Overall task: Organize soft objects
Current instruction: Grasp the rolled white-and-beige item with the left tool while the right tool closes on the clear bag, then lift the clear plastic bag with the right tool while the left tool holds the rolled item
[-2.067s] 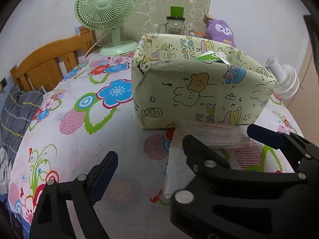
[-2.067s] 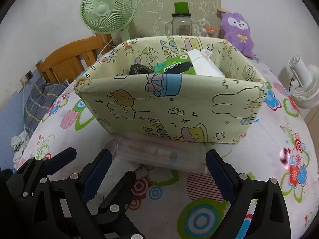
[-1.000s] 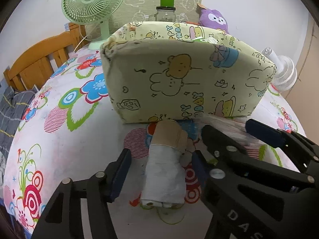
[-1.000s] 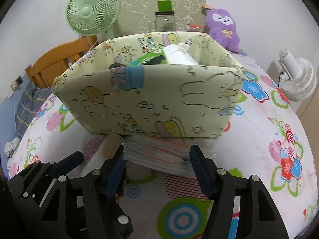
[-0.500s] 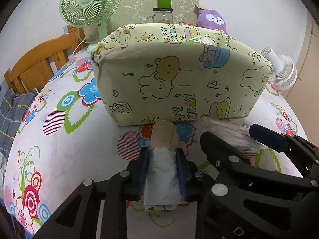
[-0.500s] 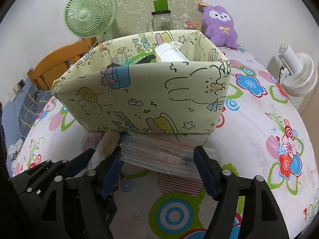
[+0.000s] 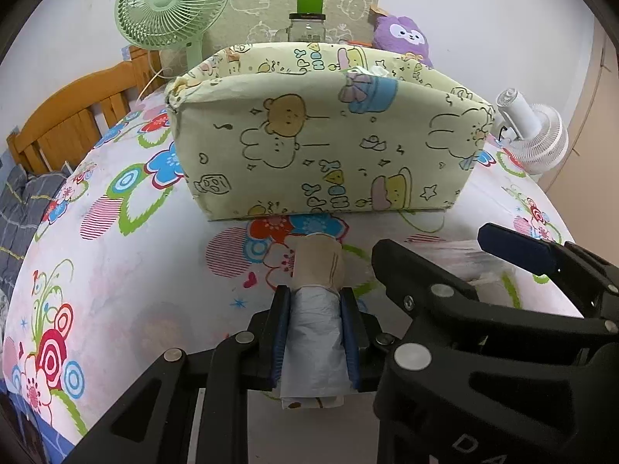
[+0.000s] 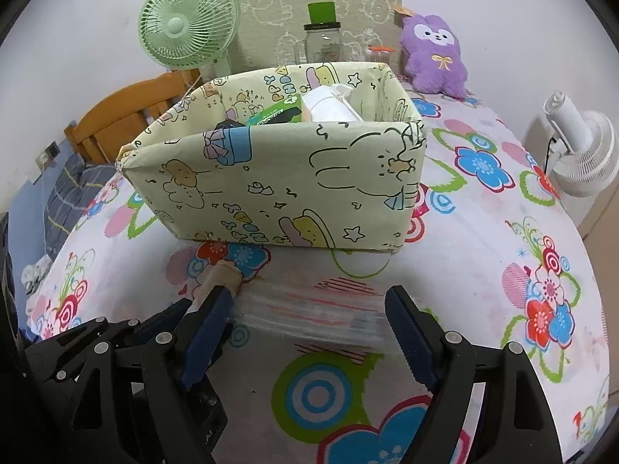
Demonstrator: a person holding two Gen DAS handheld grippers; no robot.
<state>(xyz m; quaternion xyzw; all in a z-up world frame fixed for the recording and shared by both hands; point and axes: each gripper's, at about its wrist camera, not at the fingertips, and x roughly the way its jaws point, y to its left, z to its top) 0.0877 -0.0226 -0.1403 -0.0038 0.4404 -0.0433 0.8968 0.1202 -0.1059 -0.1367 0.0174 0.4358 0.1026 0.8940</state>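
My left gripper (image 7: 314, 311) is shut on a grey roll of bags with a tan cardboard end (image 7: 315, 321), held just above the flowered tabletop. The roll's tan end shows in the right wrist view (image 8: 221, 276). My right gripper (image 8: 309, 328) has its jaws around a clear stack of plastic bags (image 8: 309, 307), pads at both ends; it also shows in the left wrist view (image 7: 476, 266). A yellow-green cartoon-print fabric box (image 7: 321, 147) (image 8: 286, 178) stands behind, holding a green packet (image 8: 276, 114) and a white bundle (image 8: 329, 106).
A green fan (image 8: 187, 19), a glass jar with a green lid (image 8: 323, 34) and a purple plush toy (image 8: 433, 54) stand at the back. A white fan (image 8: 580, 154) stands at the right edge. A wooden chair back (image 7: 73, 123) is at left.
My left gripper came up to the roll, shut on it and drew it back from the box. My right gripper's jaws narrowed around the stack of bags, which also came back from the box.
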